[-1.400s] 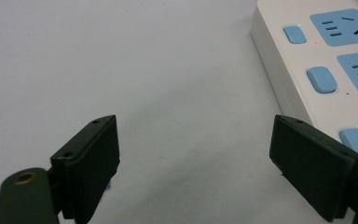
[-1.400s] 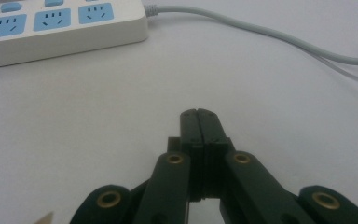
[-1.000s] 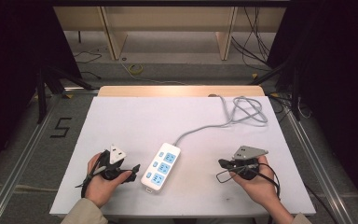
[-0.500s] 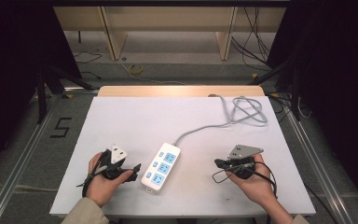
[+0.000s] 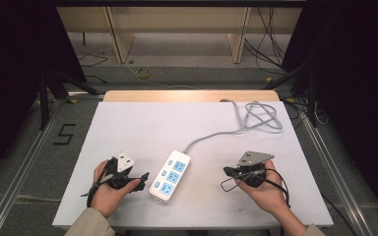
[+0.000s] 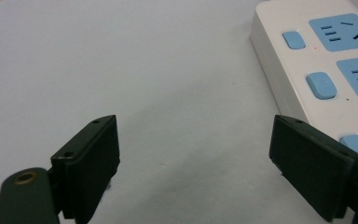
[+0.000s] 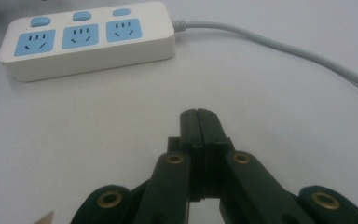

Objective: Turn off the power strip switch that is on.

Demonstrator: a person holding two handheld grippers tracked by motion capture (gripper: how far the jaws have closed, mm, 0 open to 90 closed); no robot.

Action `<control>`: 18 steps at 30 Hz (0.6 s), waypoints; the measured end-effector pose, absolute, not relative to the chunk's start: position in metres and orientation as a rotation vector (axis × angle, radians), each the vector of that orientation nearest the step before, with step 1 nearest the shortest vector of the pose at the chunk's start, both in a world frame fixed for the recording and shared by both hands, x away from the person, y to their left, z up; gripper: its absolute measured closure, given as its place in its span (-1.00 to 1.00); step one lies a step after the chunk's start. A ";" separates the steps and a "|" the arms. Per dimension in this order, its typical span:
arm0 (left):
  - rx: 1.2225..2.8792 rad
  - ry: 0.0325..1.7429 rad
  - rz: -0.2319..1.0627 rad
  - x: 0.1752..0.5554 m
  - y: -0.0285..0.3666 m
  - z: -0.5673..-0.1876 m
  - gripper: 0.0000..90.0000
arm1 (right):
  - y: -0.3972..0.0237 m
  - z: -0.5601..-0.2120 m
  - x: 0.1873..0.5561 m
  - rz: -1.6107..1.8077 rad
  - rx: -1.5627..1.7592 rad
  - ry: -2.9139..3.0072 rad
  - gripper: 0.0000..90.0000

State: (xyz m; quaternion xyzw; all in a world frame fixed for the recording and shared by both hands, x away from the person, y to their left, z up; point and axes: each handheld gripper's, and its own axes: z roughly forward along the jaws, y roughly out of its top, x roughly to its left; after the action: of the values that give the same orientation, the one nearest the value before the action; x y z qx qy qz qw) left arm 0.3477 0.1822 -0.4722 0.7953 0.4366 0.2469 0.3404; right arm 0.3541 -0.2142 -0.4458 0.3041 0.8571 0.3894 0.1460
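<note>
A power strip [image 5: 170,177] is lying at lower centre on the table [image 5: 142,128], long axis slanting toward the upper right. The left tool [image 5: 140,178], jaws spread and empty, is sitting nearer; the right tool [image 5: 227,172] is resting closed.

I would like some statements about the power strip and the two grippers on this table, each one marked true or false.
1. The power strip has three blue sockets. True.
2. The left gripper has its jaws shut tight. False: its jaws stand wide apart, with nothing between them.
3. The right gripper has its jaws closed together with nothing in them. True.
4. A plug sits in the middle socket of the power strip. False: all three sockets are free.
5. The grey cable of the power strip lies in loops near the far right of the table. True.
6. The right gripper touches the power strip. False: it rests apart from it, with bare table between.
</note>
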 end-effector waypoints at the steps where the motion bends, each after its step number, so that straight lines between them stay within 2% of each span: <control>1: 2.067 1.137 0.643 0.348 0.182 -0.472 -0.66 | -0.214 -0.446 0.354 1.120 0.875 2.469 1.00; 18: 2.071 1.133 0.640 0.348 0.182 -0.473 -0.65 | -0.207 -0.443 0.358 1.118 0.869 2.490 1.00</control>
State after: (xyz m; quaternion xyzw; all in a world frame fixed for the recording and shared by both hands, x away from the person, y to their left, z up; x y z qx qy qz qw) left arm 0.3483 0.1817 -0.4726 0.7961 0.4354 0.2459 0.3409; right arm 0.3582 -0.2067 -0.4426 0.3005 0.8609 0.3866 0.1383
